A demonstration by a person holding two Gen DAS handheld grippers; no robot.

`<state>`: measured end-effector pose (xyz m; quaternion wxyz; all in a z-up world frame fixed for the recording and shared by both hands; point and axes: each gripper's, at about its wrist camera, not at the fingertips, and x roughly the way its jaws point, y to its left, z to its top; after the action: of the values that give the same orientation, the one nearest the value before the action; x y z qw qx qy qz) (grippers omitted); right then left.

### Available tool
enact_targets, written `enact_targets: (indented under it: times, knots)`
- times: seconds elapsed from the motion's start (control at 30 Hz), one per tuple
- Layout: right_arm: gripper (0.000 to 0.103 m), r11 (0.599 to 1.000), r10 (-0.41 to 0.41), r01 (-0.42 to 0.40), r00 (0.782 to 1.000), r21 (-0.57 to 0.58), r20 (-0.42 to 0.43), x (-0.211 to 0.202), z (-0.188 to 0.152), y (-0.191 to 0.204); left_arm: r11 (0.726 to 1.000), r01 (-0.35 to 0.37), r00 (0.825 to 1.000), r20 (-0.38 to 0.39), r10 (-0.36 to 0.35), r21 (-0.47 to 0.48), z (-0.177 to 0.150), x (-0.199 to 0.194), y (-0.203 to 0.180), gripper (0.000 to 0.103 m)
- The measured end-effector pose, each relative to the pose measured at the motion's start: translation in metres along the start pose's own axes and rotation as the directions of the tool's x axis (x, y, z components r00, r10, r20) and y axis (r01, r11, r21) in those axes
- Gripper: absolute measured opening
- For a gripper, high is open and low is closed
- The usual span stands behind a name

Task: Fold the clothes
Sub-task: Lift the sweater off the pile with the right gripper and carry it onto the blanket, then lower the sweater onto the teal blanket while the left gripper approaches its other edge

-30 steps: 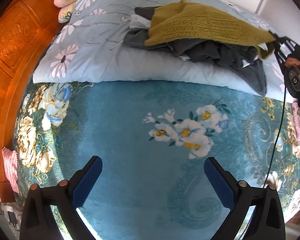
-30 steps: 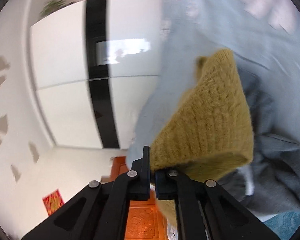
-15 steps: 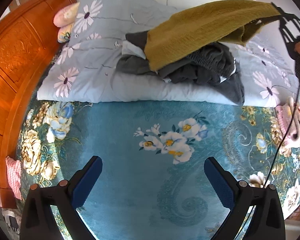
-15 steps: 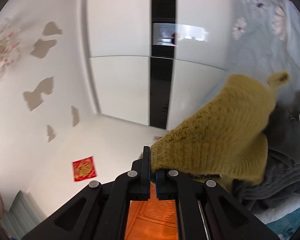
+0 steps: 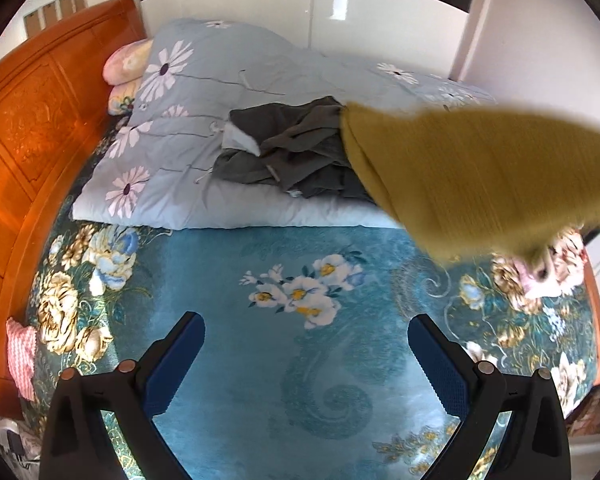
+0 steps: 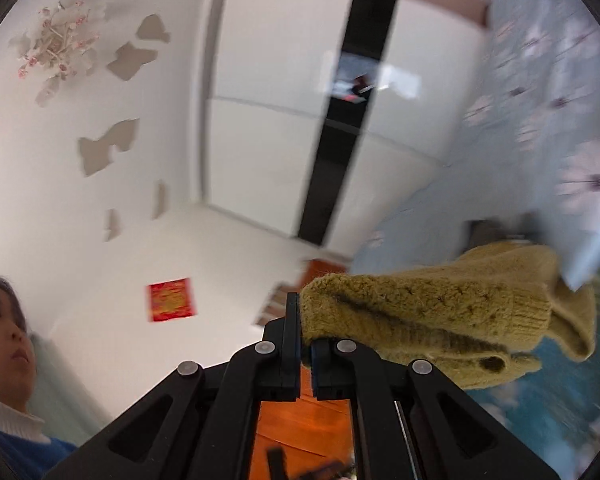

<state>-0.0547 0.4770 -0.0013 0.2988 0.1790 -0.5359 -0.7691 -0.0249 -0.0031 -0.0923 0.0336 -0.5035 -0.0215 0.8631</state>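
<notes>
Mustard knit sweater (image 6: 440, 320): soft, thick, floppy, light; it'll drape and stretch. Airborne over the bed (image 5: 284, 360), at 3 o'clock in the left view. Right gripper (image 6: 306, 344) fingers clamped on its edge. Left gripper (image 5: 306, 364) fingers apart, empty; it should probably pinch the opposite hem. Grey clothes (image 5: 292, 152) piled at 12.

No legible text, label, brand, number or sign appears in either view. The only candidate is a red square paper (image 6: 171, 299) on the white wall, at about 8 o'clock in the right wrist view. It carries a gold pattern, but motion blur makes any characters on it unreadable.
</notes>
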Motion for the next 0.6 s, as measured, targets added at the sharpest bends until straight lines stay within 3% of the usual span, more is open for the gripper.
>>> enact_targets:
  times: [0.03,0.1,0.17,0.23,0.43,0.57,0.6]
  knots:
    - [0.003,0.996,-0.09,0.09,0.996,-0.001,0.014,-0.03,-0.004,-0.002,1.0,0.007,1.0,-0.003,-0.007,0.009,-0.001,0.0,-0.004,0.103]
    - [0.004,0.956,-0.291,0.29,0.956,0.035,0.036,-0.09,-0.014,-0.009,0.999,0.023,1.0,-0.018,-0.022,0.026,-0.004,0.002,-0.013,0.103]
    - [0.004,0.874,-0.475,0.467,0.879,0.135,0.033,-0.134,-0.028,-0.04,0.998,0.041,0.998,-0.041,-0.039,0.043,-0.007,0.007,-0.024,0.103]
    - [0.004,0.775,-0.595,0.571,0.804,0.273,0.007,-0.178,-0.05,-0.083,0.996,0.058,0.997,-0.064,-0.054,0.067,-0.008,0.013,-0.037,0.103]
    - [0.004,0.57,-0.725,0.638,0.687,0.518,-0.048,-0.256,-0.114,-0.161,0.979,0.087,0.992,-0.108,-0.067,0.184,-0.004,0.038,-0.087,0.103]
    - [0.004,0.46,-0.775,0.751,0.6,0.473,-0.2,-0.259,-0.135,-0.178,0.956,0.127,0.988,-0.122,-0.097,0.264,0.008,0.058,-0.131,0.103]
    - [0.004,0.457,-0.761,0.76,0.603,0.461,-0.24,-0.258,-0.141,-0.182,0.947,0.141,0.986,-0.123,-0.109,0.288,0.011,0.063,-0.145,0.103]
